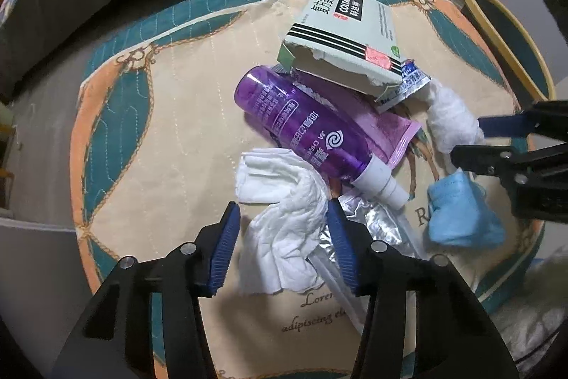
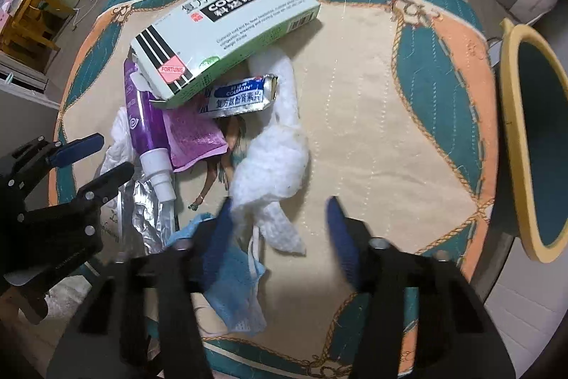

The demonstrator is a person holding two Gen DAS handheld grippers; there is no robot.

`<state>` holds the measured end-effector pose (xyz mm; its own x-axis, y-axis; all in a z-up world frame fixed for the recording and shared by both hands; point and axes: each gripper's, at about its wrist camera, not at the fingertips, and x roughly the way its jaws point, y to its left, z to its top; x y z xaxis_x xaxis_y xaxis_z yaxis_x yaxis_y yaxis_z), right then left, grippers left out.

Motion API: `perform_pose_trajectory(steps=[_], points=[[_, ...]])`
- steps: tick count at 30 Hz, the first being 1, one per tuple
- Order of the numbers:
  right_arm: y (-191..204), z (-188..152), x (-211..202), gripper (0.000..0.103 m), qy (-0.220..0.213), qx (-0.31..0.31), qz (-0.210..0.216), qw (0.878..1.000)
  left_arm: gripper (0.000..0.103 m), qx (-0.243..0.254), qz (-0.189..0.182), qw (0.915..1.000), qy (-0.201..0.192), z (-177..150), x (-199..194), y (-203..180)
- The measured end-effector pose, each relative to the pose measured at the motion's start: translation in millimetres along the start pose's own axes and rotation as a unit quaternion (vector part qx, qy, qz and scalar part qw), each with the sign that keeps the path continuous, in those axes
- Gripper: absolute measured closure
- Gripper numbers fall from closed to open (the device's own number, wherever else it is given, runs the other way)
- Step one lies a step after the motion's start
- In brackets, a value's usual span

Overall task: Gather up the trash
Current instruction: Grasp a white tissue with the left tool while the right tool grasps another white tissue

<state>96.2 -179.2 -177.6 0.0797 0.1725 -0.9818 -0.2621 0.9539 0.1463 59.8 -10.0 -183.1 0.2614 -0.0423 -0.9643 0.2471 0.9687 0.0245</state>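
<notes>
Quilted counter [image 1: 170,116] carries the trash: a white tissue [image 1: 284,229] lies between the left gripper [image 1: 280,247] fingers (spread apart), while the right gripper [image 2: 280,233], also spread, straddles a white wad [image 2: 273,166].

My left gripper [image 1: 282,240] enters its own view from 6 o'clock, jaws parted, the blue ribbed pads [image 1: 223,251] angled toward 12 o'clock. My right gripper [image 2: 280,229] likewise rises from 6 o'clock in its own view, jaws spread wide, with nothing clamped between them. Seen from the left wrist, my right gripper reaches in from 3 o'clock, fingers pointing toward 9 o'clock. Seen from the right wrist, my left gripper comes in from 9 o'clock, fingers apart.
</notes>
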Motion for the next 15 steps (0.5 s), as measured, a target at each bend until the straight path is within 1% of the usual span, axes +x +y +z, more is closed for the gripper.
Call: perform_pose_trajectory(steps=[1, 2, 3, 5, 8, 13, 15], points=[[-0.7, 0.3, 1.0, 0.072, 0.002, 0.0, 0.001, 1.0, 0.06, 0.0, -0.001, 1.0, -0.001, 0.9, -0.5, 1.4], [-1.2, 0.9, 0.9, 0.079, 0.002, -0.001, 0.002, 1.0, 0.068, -0.001, -0.002, 1.0, -0.002, 2.6, -1.6, 3.7], [-1.5, 1.6, -0.8, 0.085, -0.002, -0.002, 0.003, 1.0, 0.072, -0.004, -0.005, 1.0, -0.004, 3.9, -4.7, 5.7], [-3.8, 2.2, -6.1, 0.089, -0.013, -0.002, 0.005, 1.0, 0.077, -0.015, -0.013, 0.9997, -0.012, 7.1, -11.0, 10.6], [-6.0, 3.5, -14.3, 0.09, -0.03, 0.002, 0.007, 1.0, 0.083, -0.028, -0.021, 0.999, -0.027, 11.3, -19.0, 14.9], [-6.9, 3.8, -31.4, 0.09, -0.056, 0.012, -0.003, 0.998, 0.083, -0.043, -0.01, 0.997, -0.064, 9.8, -40.5, 25.5], [-7.9, 2.1, -41.9, 0.091, -0.069, 0.016, -0.007, 0.997, 0.083, -0.043, -0.004, 0.9959, -0.079, 5.3, -50.9, 20.8]])
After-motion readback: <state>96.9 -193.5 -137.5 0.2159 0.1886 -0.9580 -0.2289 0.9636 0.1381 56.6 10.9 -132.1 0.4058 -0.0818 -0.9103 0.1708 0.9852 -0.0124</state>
